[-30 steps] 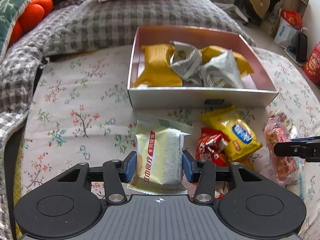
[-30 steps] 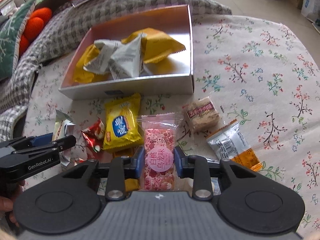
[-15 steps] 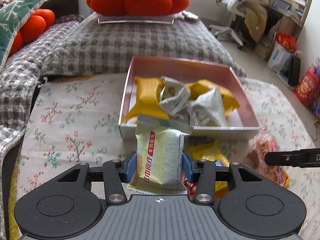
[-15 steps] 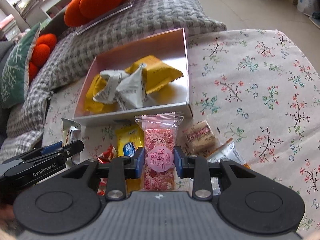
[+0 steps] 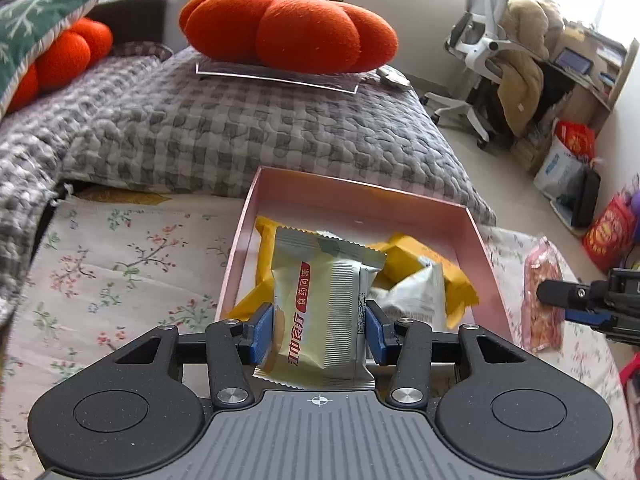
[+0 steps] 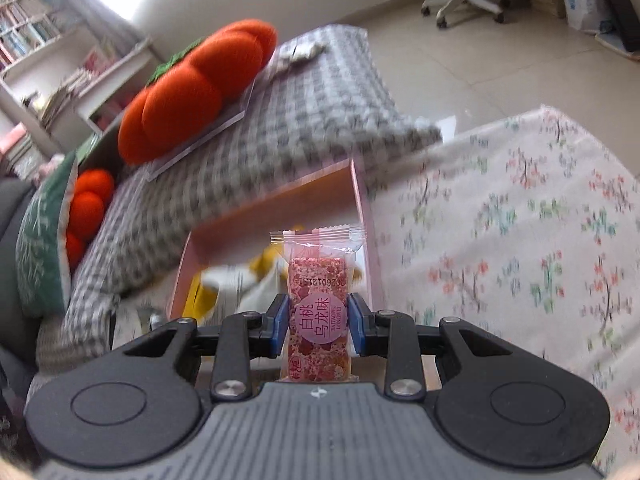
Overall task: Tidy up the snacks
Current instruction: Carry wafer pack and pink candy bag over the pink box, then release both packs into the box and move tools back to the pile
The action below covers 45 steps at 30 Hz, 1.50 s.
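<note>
Left gripper clamps a pale-green snack packet, right gripper a pink snack bar; both hover over the pink box, seemingly awaiting release

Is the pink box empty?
No, the pink box already holds yellow packets and a crinkled white packet.

Grey checked quilt, orange pumpkin cushion, office chair, tiled floor

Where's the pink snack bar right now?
The pink snack bar is clamped upright in the right gripper, raised in front of the pink box; in the left wrist view it appears at far right, beside the box's right wall.
</note>
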Tool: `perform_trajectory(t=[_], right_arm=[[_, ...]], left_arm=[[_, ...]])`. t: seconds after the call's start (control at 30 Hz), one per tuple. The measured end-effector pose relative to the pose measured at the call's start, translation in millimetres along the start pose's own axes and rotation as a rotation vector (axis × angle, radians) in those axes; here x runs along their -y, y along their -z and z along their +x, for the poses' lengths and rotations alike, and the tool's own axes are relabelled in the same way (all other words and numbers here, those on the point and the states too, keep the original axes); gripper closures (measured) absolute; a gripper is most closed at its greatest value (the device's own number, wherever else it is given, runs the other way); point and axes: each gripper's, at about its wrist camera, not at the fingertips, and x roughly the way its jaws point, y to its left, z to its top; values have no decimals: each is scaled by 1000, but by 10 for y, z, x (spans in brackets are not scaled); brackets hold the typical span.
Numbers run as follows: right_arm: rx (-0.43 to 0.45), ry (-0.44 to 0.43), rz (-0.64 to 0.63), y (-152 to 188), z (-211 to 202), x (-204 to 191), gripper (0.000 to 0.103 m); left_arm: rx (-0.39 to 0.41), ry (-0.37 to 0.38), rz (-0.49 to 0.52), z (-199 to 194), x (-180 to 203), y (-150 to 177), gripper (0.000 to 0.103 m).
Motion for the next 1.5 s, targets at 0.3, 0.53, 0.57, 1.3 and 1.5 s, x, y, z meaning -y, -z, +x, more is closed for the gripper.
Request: perform_trajectory(t=[0.3,0.53,0.57,1.3,1.5], right_arm=[[60,-8,-14,-35,223,-21,75],[65,23,-49,9,316,-61,75],[68,24,-51,11,318,-61,74],[82,41,-34,-13,229,-62,66],[79,36,-25,-21,202,-69,65]], left_arm=[[10,-9,20,235,28,-38,58],[16,-22,34,310,31,-20,58],[19,-21,34,310,26,-21,58],[58,-7,-7,162,-78,-72,51],[40,16,-30,85,-126,-114,56]])
